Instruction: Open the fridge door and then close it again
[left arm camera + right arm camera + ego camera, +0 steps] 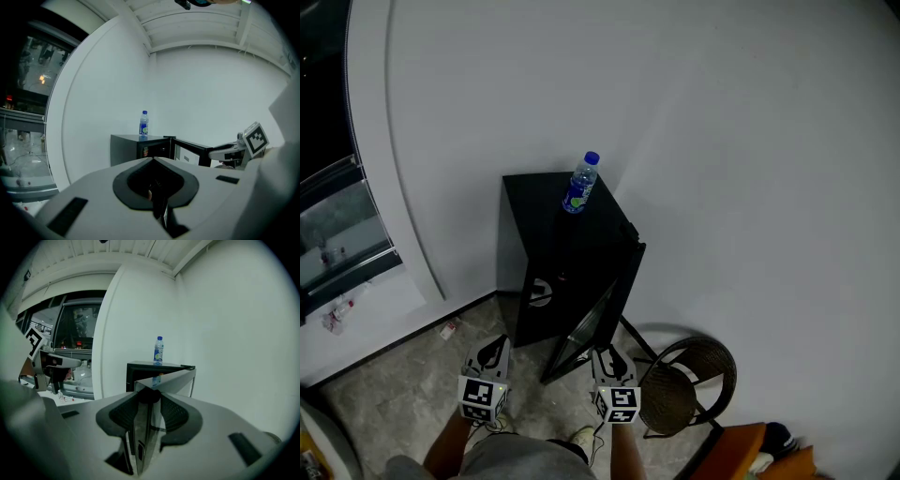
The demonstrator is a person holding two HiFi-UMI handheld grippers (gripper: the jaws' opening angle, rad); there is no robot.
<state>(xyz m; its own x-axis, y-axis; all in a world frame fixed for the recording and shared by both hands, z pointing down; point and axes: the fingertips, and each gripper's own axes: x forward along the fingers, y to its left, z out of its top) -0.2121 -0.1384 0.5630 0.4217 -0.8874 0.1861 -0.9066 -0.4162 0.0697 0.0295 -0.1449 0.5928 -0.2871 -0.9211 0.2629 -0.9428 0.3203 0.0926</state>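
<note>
Nearest to me, at the bottom of the head view, are my two hand-held grippers over a pale tiled floor [403,384]. The left gripper [494,347] hangs free in front of the fridge, its jaws pressed together with nothing between them. The right gripper [605,356] is level with it, further right. Its jaws stand wide and pinch the free edge of the fridge door [591,323]. In the right gripper view that edge fills the gap between the jaws, top to bottom.

The fridge door is dark and glossy and stands partly open. It swings out toward me from hinges on the fridge's right side. Just right of the right gripper is a round-backed chair [689,380] with a dark metal frame, close beside the open door.

Behind the door is the fridge [553,253] itself, a small black cabinet on the floor with its back near the wall. The left gripper view looks into its dark, open front.

On the fridge's top, near the back right corner, a clear water bottle [580,184] with a blue cap stands upright.

Furthest back is a plain white wall [722,141]. A dark window [337,225] sits at the far left.
</note>
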